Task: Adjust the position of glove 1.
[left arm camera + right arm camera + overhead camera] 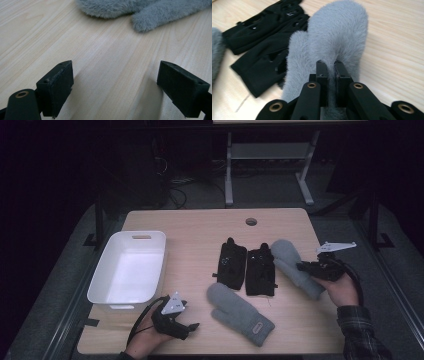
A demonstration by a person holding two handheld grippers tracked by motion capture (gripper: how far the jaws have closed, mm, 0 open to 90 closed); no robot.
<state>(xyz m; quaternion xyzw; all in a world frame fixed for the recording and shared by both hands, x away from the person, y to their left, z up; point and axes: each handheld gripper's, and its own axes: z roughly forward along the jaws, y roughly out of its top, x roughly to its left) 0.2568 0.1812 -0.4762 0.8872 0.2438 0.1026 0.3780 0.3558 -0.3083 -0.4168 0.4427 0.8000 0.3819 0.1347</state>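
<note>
Right gripper (331, 68) pinches the far grey mitten (337, 37) near its cuff, at the table's (195, 227) right side beside two black gloves (247, 267). The high view shows the mitten's long axis diagonal, tip toward the far-left; it also shows the white bin (129, 270). Left gripper (115, 85) jaws wide, empty, facing the near mitten (142, 11).

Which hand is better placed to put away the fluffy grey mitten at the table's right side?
Right. The right gripper is already shut on that fluffy grey mitten. The left gripper stands open over bare wood near the white plastic bin, holding nothing.
</note>
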